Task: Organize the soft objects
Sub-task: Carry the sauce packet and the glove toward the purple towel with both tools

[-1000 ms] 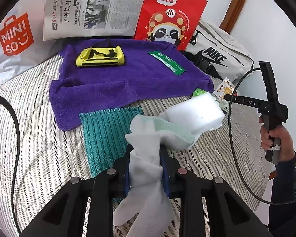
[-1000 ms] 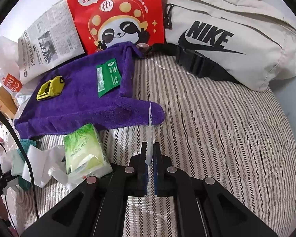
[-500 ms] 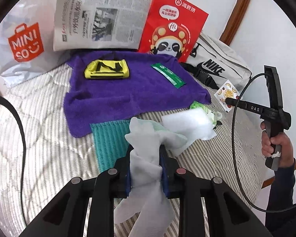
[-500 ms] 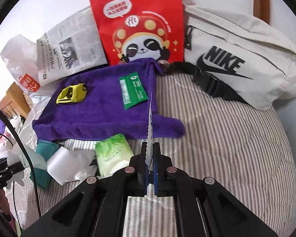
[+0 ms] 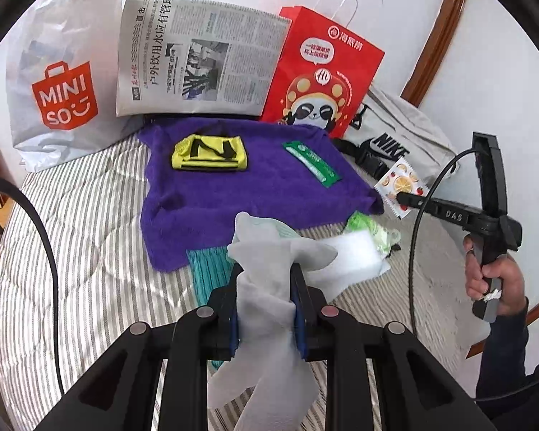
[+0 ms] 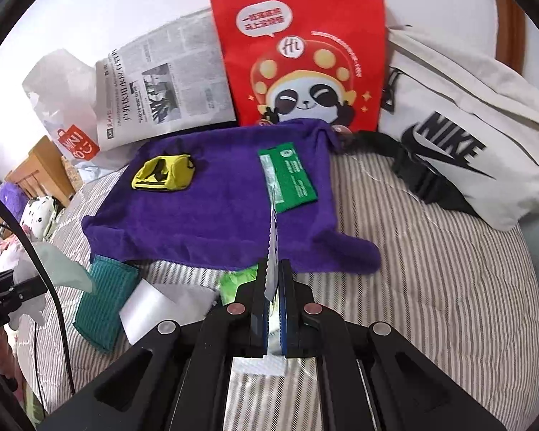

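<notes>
Striped bedding carries a purple towel. Left gripper is clamped on a pale cloth, right gripper pinched on a flat sachet, both lifted mid-carry. Next, each likely needs setting down on the towel

Your left gripper clamps a pale crumpled cloth; at twelve o'clock lies the purple towel, at three your right gripper pinches a fruit-print sachet.
</notes>
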{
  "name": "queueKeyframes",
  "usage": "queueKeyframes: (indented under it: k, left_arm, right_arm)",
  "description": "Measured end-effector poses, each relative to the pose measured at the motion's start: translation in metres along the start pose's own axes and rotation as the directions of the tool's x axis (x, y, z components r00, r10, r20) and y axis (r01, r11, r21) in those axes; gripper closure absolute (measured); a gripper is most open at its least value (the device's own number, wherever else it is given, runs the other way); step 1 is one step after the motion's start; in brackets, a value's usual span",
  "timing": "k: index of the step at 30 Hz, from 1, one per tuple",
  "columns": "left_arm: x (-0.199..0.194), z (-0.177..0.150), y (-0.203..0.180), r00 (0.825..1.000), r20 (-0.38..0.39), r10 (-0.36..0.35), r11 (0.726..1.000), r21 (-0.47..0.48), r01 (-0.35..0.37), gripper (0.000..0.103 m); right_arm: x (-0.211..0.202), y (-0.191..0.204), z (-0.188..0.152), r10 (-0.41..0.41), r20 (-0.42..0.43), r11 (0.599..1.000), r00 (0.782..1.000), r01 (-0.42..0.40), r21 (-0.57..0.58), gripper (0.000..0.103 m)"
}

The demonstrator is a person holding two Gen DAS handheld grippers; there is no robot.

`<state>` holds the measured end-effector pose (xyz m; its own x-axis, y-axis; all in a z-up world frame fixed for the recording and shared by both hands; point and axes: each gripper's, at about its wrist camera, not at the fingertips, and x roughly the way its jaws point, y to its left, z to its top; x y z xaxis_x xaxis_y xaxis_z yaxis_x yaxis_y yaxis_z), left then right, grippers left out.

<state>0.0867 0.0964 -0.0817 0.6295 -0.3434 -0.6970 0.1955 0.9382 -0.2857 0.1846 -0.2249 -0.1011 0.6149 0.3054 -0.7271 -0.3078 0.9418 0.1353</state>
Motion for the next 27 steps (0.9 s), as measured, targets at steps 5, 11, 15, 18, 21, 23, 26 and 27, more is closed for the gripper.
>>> queueKeyframes:
  k: [5, 11, 15, 18, 21, 23, 26, 27]
  left_arm:
    - [0.004, 0.02, 0.003, 1.0, 0.014, 0.004, 1.0, 0.001, -0.004, 0.081]
    - [0.019, 0.044, 0.009, 1.0, 0.012, 0.024, 1.0, 0.016, -0.024, 0.081]
    - [0.033, 0.059, 0.015, 1.0, 0.0, 0.025, 1.0, 0.016, -0.025, 0.081]
    - [0.044, 0.07, 0.02, 1.0, -0.01, 0.023, 0.999, 0.026, -0.023, 0.081]
    - [0.058, 0.079, 0.027, 1.0, -0.022, 0.021, 0.999, 0.029, -0.021, 0.081]
    - [0.069, 0.084, 0.033, 0.999, -0.032, 0.021, 1.0, 0.021, -0.021, 0.081]
    - [0.082, 0.088, 0.042, 0.999, -0.048, 0.016, 1.0, 0.01, -0.016, 0.081]
    - [0.088, 0.088, 0.044, 0.998, -0.056, 0.015, 1.0, 0.006, -0.014, 0.081]
  right_arm:
    - [0.007, 0.005, 0.014, 0.005, -0.003, 1.0, 1.0, -0.005, -0.015, 0.099]
    - [0.021, 0.002, 0.031, -0.009, -0.015, 1.0, 1.0, 0.008, -0.024, 0.099]
    - [0.038, -0.001, 0.042, -0.021, -0.032, 0.999, 0.999, 0.02, -0.03, 0.099]
    - [0.051, -0.003, 0.048, -0.039, -0.047, 0.999, 0.998, 0.037, -0.038, 0.099]
    - [0.066, -0.004, 0.055, -0.076, -0.062, 0.995, 0.995, 0.072, -0.063, 0.099]
    - [0.076, -0.006, 0.058, -0.093, -0.077, 0.993, 0.993, 0.087, -0.075, 0.099]
    - [0.089, -0.008, 0.06, -0.112, -0.099, 0.991, 0.989, 0.104, -0.084, 0.099]
    - [0.093, -0.008, 0.061, -0.12, -0.108, 0.99, 0.987, 0.111, -0.088, 0.099]
